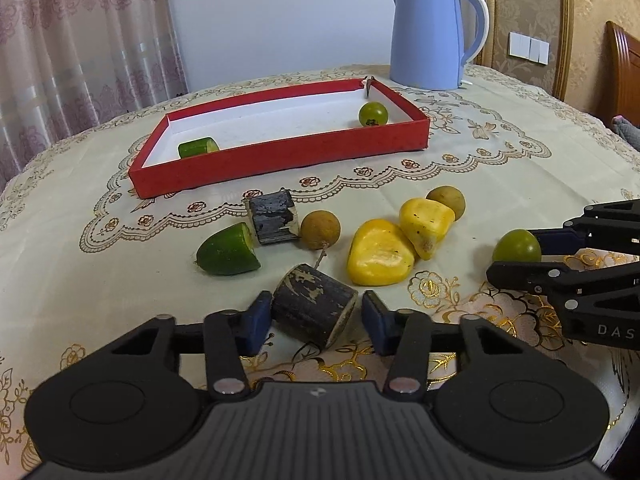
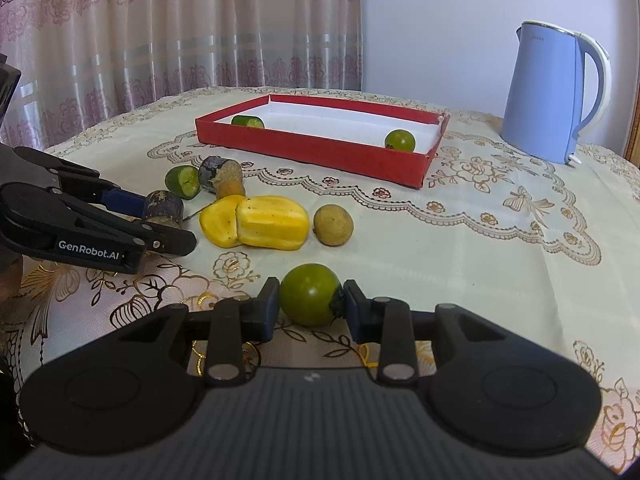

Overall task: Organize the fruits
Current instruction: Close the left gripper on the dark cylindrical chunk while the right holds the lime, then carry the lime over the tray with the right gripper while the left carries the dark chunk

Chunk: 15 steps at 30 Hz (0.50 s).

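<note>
From my feed I see a round table (image 2: 500,280) draped in a cream cloth with gold floral embroidery. Behind it hang sheer pinkish curtains (image 2: 160,32) with daylight glowing through, beside a plain pale wall (image 1: 280,12). A light blue electric kettle (image 1: 430,36) stands at the far edge. Farther right are patterned gold wallpaper (image 1: 592,12), a white switch plate (image 1: 529,48) and a wooden headboard (image 1: 624,72).
</note>
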### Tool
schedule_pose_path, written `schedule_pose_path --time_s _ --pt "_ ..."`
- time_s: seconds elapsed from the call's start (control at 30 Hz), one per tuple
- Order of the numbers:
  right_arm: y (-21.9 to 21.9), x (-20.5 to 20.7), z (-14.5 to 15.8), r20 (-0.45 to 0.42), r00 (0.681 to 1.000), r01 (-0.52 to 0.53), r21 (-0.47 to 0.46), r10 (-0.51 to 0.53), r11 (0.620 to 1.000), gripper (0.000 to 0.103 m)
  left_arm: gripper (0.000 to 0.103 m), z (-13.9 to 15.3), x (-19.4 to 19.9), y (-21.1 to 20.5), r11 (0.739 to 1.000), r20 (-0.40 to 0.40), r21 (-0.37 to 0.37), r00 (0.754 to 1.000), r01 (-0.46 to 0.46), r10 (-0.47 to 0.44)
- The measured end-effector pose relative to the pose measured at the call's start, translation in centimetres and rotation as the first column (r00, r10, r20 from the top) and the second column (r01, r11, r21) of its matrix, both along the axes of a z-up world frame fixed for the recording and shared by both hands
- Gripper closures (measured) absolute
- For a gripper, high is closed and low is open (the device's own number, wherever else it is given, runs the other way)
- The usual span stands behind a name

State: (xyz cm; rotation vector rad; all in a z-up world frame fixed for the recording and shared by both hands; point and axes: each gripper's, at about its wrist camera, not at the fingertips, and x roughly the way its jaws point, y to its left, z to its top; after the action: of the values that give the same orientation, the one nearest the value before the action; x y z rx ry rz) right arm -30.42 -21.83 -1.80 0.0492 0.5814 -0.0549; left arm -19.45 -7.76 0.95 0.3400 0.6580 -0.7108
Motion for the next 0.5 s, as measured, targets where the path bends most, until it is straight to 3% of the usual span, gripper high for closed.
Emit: schedule_pose_path --time_s 0.3,0.5 --pt "0.0 0.0 0.0 0.000 1.000 0.000 0.000 0.000 1.000 0.071 0.060 0.4 0.1 0.3 1.000 -0.019 -0.008 1.000 -0.003 0.003" --pt "0.2 -0.2 0.1 0.010 1.000 0.008 -0.017 -0.008 1.000 0.071 0.060 1.2 -0.3 0.9 1.000 0.015 -0.024 1.000 -0.010 0.010"
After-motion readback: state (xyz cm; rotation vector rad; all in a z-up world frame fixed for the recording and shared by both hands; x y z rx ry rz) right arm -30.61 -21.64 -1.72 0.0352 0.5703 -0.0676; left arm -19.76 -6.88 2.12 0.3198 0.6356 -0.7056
